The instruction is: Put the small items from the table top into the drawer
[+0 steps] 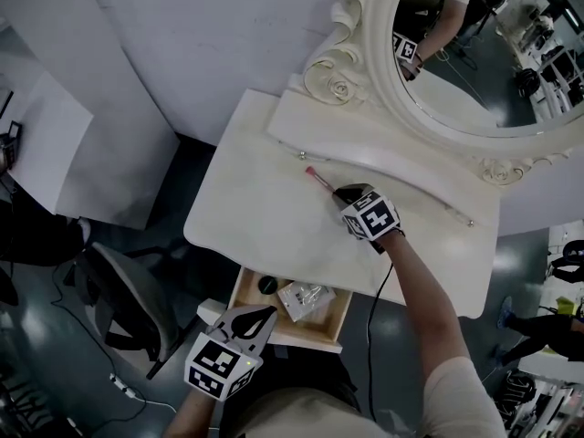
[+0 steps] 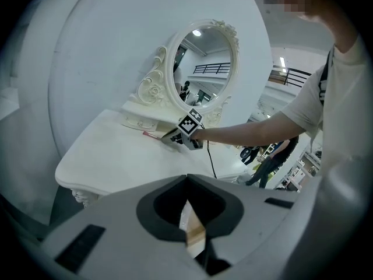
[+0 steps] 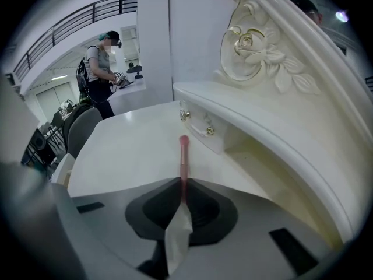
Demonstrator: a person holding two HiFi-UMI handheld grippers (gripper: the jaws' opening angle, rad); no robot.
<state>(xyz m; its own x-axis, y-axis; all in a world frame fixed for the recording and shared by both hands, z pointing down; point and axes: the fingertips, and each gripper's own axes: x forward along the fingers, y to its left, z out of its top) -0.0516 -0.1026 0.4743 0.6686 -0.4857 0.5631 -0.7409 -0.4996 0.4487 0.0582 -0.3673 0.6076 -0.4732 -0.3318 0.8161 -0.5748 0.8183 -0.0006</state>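
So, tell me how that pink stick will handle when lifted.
The pink stick looks thin and straight: probably stiff and light. Pinched at one end by the right gripper, it may pivot, or roll if dropped.

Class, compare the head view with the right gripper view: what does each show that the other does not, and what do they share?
Head view only: the open drawer holding a clear packet and a dark round item, with the left gripper near its front corner.

Right gripper view only: the right gripper seen close, its jaws closed on the handle of the pink brush, and a balcony railing far behind.

Both: the pink brush on the white table top, and the carved rose of the mirror frame.
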